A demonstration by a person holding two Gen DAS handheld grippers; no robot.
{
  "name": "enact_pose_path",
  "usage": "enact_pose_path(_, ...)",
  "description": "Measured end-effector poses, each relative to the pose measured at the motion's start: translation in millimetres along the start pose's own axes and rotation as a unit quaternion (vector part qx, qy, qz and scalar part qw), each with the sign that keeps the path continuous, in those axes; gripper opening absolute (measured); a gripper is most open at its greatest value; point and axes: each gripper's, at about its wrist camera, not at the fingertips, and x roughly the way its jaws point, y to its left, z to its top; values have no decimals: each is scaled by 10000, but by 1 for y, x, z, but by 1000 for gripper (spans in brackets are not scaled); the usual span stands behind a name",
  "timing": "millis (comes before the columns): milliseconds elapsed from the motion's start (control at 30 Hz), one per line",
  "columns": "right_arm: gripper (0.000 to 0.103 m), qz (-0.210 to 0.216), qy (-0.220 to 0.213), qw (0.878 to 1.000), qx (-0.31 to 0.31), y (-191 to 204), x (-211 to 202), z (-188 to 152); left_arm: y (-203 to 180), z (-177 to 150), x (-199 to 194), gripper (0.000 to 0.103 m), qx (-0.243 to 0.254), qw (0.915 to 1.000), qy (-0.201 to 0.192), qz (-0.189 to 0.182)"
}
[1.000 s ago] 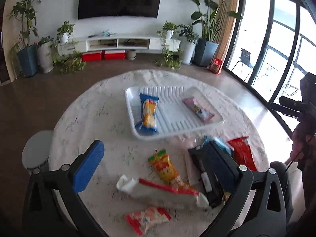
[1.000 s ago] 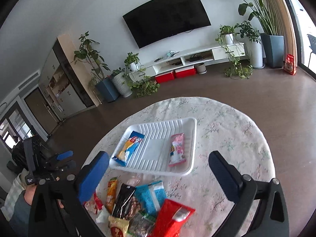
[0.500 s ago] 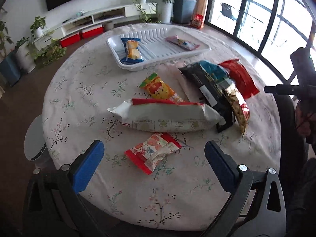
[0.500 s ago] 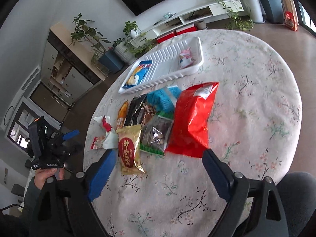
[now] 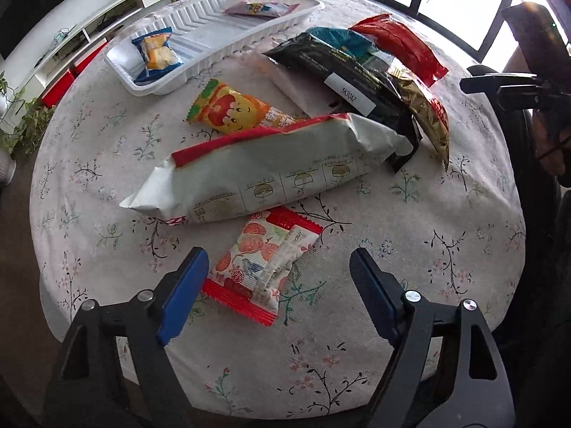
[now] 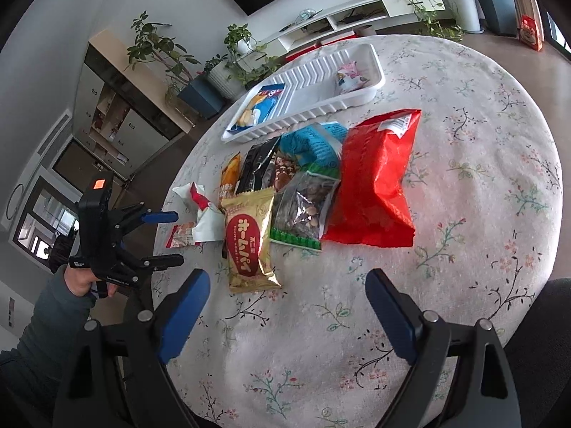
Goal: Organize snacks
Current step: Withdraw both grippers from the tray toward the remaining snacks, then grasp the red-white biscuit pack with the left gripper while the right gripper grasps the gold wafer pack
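A small red-and-white snack packet (image 5: 264, 264) lies near the table's front edge. My left gripper (image 5: 276, 260) points steeply down over it with the jaws closing. The packet sits between the blue fingers (image 5: 183, 296), the left one at its edge, neither pad pressing. In the right wrist view the left gripper (image 6: 167, 239) straddles the same packet (image 6: 180, 233). My right gripper (image 6: 287, 281) hovers open above the cloth, with the near end of a gold packet (image 6: 249, 246) close to its left finger. The white tray (image 5: 228, 50) at the far side holds a blue packet (image 5: 155, 53) and a pink one (image 5: 260, 9).
A long white-and-red bag (image 5: 271, 171), an orange packet (image 5: 232, 110), a black bag (image 5: 342, 78), a nut bag (image 6: 303, 207), a teal bag (image 6: 314, 146) and a red bag (image 6: 374, 178) lie piled mid-table. The round table (image 6: 464, 285) has a floral cloth. A person's sleeve (image 6: 35, 339) is at the left.
Both grippers have sunk toward the table and tipped downward. The left one now stands over the small red-and-white packet with narrower jaws. The right one's jaws narrowed slightly near the gold packet.
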Motion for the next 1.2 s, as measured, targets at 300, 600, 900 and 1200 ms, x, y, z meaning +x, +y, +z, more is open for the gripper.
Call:
enact_pose_path(300, 92, -22, 119, 9999, 42, -1, 4, -4, 9, 8, 5, 56, -84, 9997, 163, -146)
enact_pose_path(600, 92, -177, 143, 9991, -350, 12, 7, -9, 7, 11, -2, 33, -841, 9963, 124, -125)
enact_pose_path(900, 91, -359, 117, 9974, -607, 27, 9, -5, -6, -13, -23, 30, -1449, 9889, -282, -161)
enact_pose_path(1200, 79, -349, 200, 9948, -939, 56, 35, 7, -39, -45, -35, 30, -2097, 9748, -685, -329)
